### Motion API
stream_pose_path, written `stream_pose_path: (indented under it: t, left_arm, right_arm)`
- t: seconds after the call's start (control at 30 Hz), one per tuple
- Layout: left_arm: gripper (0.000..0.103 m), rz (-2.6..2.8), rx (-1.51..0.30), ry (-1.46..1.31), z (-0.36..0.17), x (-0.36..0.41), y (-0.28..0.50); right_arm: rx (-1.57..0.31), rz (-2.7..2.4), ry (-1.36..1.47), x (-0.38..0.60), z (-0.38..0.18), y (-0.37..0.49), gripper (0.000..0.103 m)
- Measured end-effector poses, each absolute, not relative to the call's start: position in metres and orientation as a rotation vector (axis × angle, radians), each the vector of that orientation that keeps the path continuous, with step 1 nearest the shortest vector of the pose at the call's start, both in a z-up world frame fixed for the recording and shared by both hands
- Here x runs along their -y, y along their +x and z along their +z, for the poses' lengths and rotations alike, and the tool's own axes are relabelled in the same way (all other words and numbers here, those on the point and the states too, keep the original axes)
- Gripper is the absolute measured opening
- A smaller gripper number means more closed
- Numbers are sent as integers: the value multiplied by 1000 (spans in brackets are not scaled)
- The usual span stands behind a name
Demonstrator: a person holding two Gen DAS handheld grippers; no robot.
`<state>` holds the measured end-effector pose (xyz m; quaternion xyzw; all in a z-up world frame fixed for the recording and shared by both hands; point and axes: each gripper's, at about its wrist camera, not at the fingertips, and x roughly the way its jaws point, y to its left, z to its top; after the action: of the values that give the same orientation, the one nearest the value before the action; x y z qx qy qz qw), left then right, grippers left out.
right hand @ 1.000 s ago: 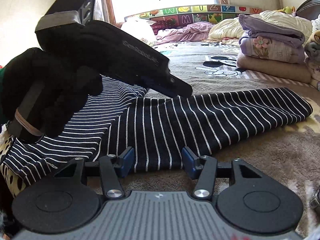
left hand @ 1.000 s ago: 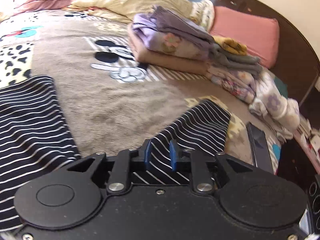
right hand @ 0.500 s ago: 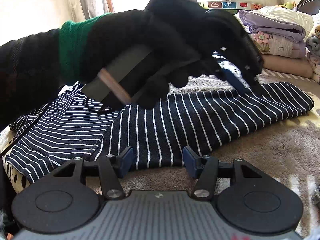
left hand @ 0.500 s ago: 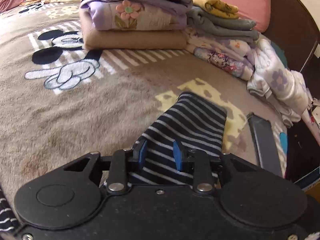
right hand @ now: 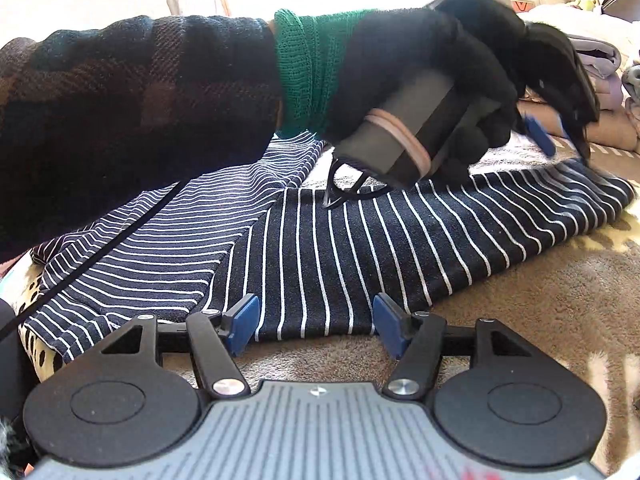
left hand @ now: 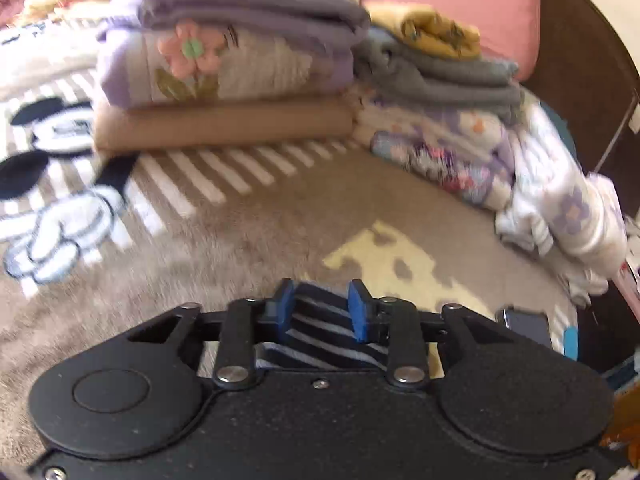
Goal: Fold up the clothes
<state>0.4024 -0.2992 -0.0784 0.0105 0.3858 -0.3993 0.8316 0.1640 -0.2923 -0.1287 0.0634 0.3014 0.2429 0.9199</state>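
A navy shirt with thin white stripes lies flat on the brown blanket, one sleeve stretched out to the right. My left gripper hangs over the cuff end of that sleeve, its blue pads apart with striped cloth showing between and below them. In the right wrist view a black-gloved hand with a green cuff holds the left gripper just above the sleeve's end. My right gripper stands open at the sleeve's near edge, with nothing between its fingers.
A stack of folded purple and tan clothes sits beyond the sleeve, beside a grey and yellow pile and floral bedding. A pink pillow leans on the dark headboard. A dark phone lies at the right.
My left gripper has travelled along the sleeve to its cuff end, and its pads have spread a little. The right gripper has stayed put.
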Motion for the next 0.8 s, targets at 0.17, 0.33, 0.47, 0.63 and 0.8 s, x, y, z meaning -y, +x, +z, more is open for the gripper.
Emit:
stream_pose_path:
  t: [0.17, 0.33, 0.47, 0.63, 0.8]
  left_arm:
    - [39, -822, -806, -41, -65, 268, 396]
    - [39, -748, -771, -89, -59, 200, 357]
    - [40, -643, -762, -174, -66, 131, 314]
    - [40, -586, -773, -273, -81, 69, 259]
    - [40, -615, -812, -203, -93, 64, 220]
  right_arm:
    - [-625, 499, 143, 293, -125, 166, 65]
    - [-558, 475, 207, 307, -112, 164, 64]
    - [-539, 432, 378, 333, -112, 179, 64]
    - [-544, 416, 577, 342, -123, 197, 67]
    - [-548, 402, 770, 347, -136, 215, 68]
